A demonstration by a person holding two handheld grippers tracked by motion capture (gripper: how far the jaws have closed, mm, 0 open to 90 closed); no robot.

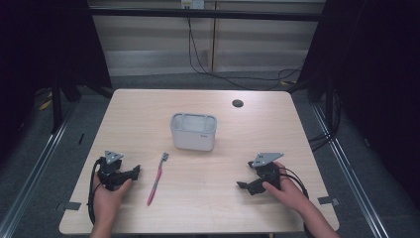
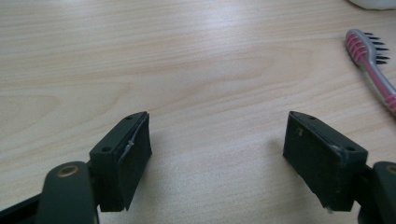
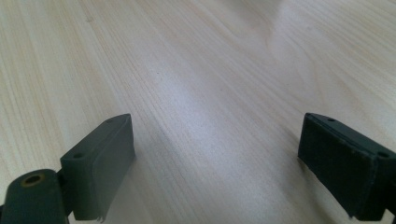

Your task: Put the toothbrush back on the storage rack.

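A pink and grey toothbrush [image 1: 157, 177] lies on the wooden table [image 1: 208, 208], its head pointing away from me, a little left of centre. Behind it stands a white rectangular container [image 1: 193, 131] at mid-table. My left gripper [image 1: 134, 172] rests low over the table just left of the toothbrush, jaws wide apart with nothing between them. In the left gripper view the toothbrush [image 2: 373, 65] lies at the right edge, beyond the left gripper [image 2: 217, 154]. My right gripper [image 1: 243, 174] sits at the right front, also open and empty; bare wood shows between the right gripper [image 3: 217, 158] and its pads.
A small dark round hole [image 1: 237, 103] sits in the table near the far right. Cables run on the floor behind the table. Dark curtains and metal rails flank both sides. Bare wood lies between the two grippers.
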